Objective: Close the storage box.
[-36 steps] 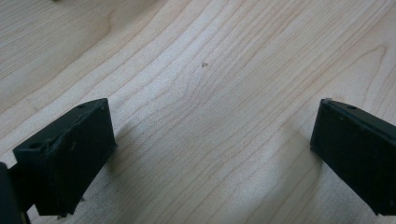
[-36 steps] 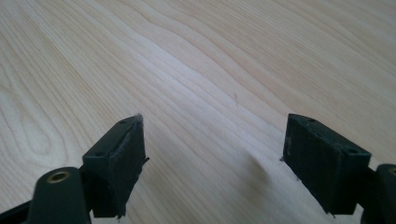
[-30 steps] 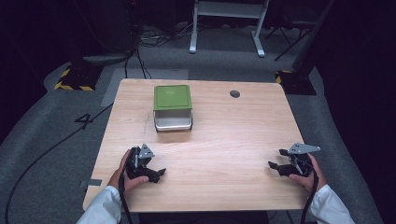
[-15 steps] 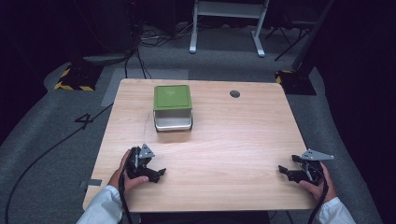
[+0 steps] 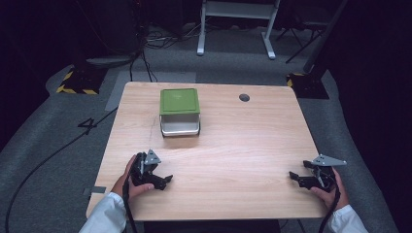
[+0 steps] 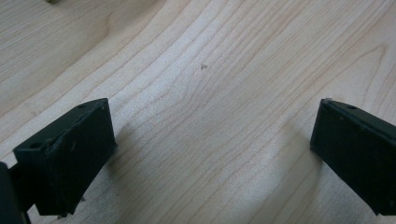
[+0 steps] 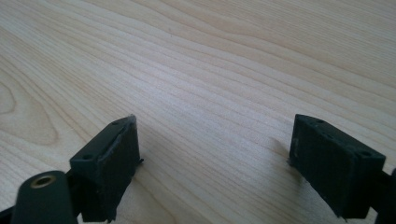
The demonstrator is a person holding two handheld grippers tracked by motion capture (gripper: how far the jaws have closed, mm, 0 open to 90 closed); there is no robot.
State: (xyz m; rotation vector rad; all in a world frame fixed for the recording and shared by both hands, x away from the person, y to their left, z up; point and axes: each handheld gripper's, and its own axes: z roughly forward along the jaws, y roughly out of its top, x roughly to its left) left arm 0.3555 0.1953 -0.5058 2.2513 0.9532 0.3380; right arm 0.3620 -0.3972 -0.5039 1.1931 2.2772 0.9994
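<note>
- The lidded container [image 5: 180,112], a pale box under a green lid [image 5: 180,101], sits toward the far left part of the wooden table [image 5: 243,145], at about eleven o'clock from the table's middle and well apart from both hands.
- The left gripper [image 5: 163,179] rests near the front edge at about seven o'clock, jaws spread wide with bare wood between them, as the left gripper view confirms [image 6: 205,154].
- The right gripper [image 5: 295,177] lies at about four o'clock near the right edge; its jaws have just been opening and now stand fully apart, nothing between them [image 7: 210,158].
- The step in hand looks like the approach to the box. The left gripper is the nearer one, so it should travel toward twelve o'clock and slightly right to meet the box's front wall.
- Keep both sets of jaws wide until they straddle what they will grip.
- One gripper should steady the pale base while the other takes the lid's rim, so the box does not slide on the smooth wood.
- Whether the lid is clipped or merely resting is hard to tell from this height, so a gentle first lift seems wise.
</note>
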